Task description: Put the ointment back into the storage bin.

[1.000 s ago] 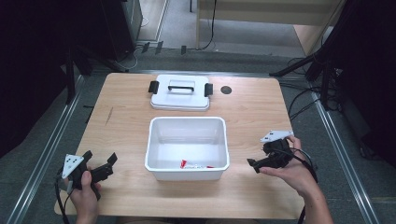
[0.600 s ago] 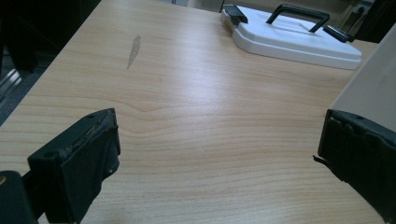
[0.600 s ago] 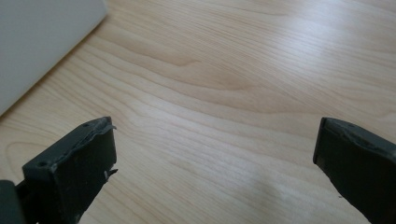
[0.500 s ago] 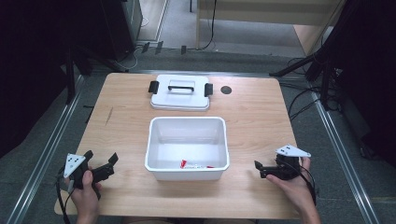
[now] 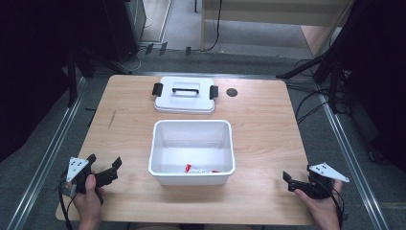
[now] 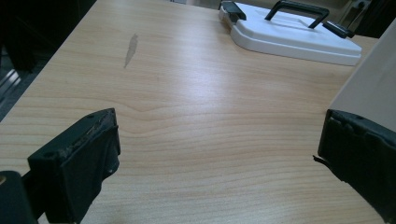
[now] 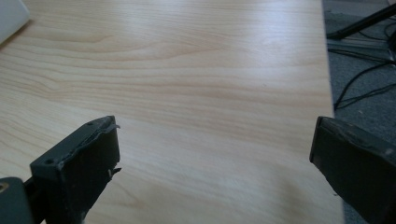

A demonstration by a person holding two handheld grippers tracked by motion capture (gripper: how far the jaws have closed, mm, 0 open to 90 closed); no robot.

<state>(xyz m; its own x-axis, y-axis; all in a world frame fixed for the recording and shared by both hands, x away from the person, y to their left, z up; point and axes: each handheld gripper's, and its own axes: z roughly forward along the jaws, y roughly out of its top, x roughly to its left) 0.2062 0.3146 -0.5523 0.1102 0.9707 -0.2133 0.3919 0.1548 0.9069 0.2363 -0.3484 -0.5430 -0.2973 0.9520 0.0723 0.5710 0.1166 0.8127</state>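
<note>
Two tongs, left [image 5: 104,164] and right [image 5: 298,178], spread wide, empty, flanking white bin [image 5: 191,171]

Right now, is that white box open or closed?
Open. The white box has no cover; its lid lies flat on the table behind it.

A small red-and-white item [image 5: 200,169] lying inside the open white rectangular plastic bin [image 5: 158,148] is appearing too small to identify.

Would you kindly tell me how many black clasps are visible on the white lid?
2: one clasp at the left end of the lid, the other clasp at its right end, either side of the handle.
</note>
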